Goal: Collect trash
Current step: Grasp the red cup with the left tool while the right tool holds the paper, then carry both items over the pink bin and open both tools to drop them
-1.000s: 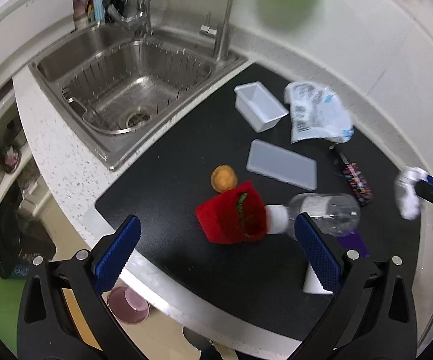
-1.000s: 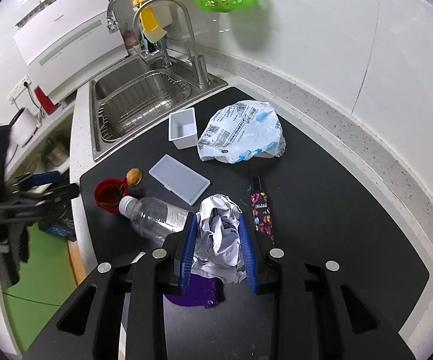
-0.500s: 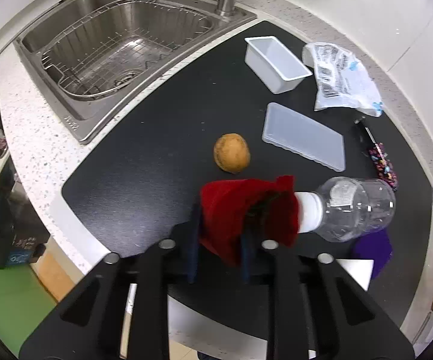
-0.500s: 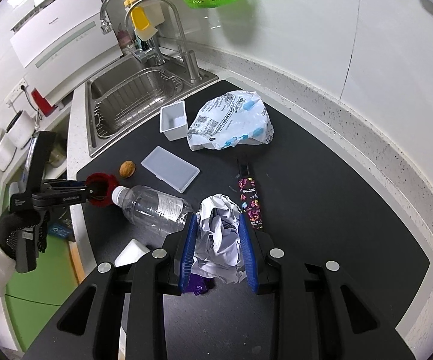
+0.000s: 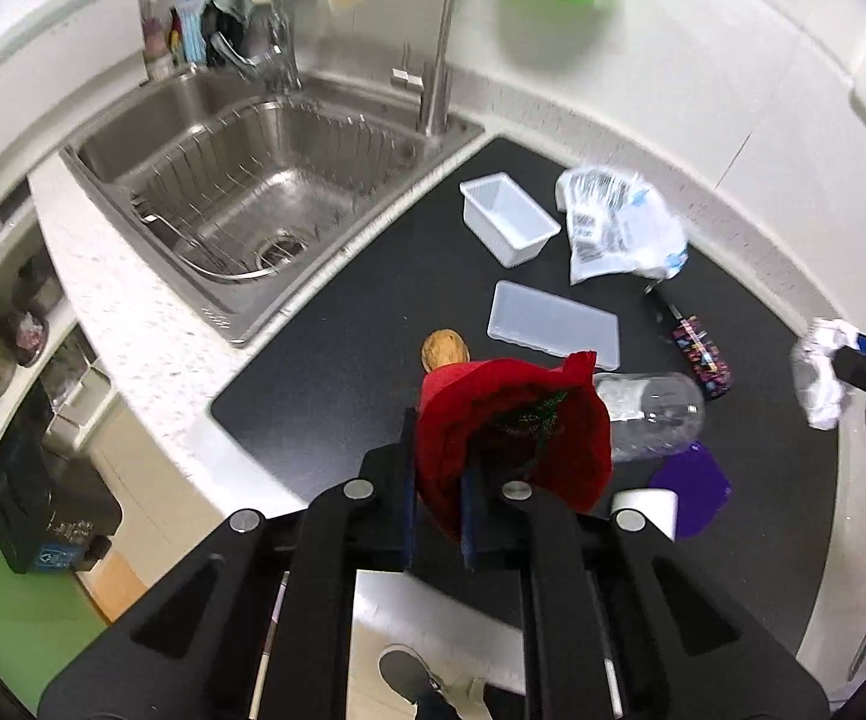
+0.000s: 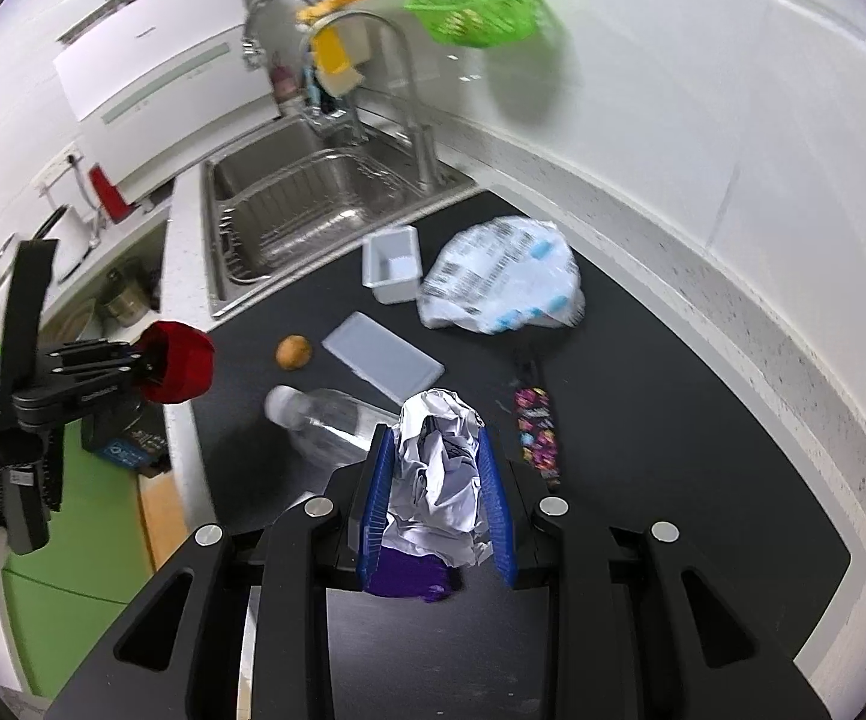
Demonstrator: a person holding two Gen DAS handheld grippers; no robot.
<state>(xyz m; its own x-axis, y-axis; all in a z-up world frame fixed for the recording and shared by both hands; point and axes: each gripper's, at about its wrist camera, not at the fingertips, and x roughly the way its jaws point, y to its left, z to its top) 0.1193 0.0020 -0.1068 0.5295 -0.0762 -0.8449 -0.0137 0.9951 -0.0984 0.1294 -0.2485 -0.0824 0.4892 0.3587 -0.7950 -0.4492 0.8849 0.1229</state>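
My left gripper is shut on a crumpled red wrapper and holds it above the counter's front edge; it also shows in the right wrist view. My right gripper is shut on a crumpled white paper ball, held above the black mat; the ball also shows in the left wrist view. On the mat lie an empty clear bottle, a walnut, a white plastic bag, a patterned wrapper and a purple scrap.
A white tub and a flat lid lie on the mat. A steel sink with faucets stands at the back left. A green basket hangs on the wall. A dark bin sits on the floor.
My left gripper closed on the red wrapper and lifted it off the mat toward the counter's front edge. My right gripper kept hold of the paper ball.
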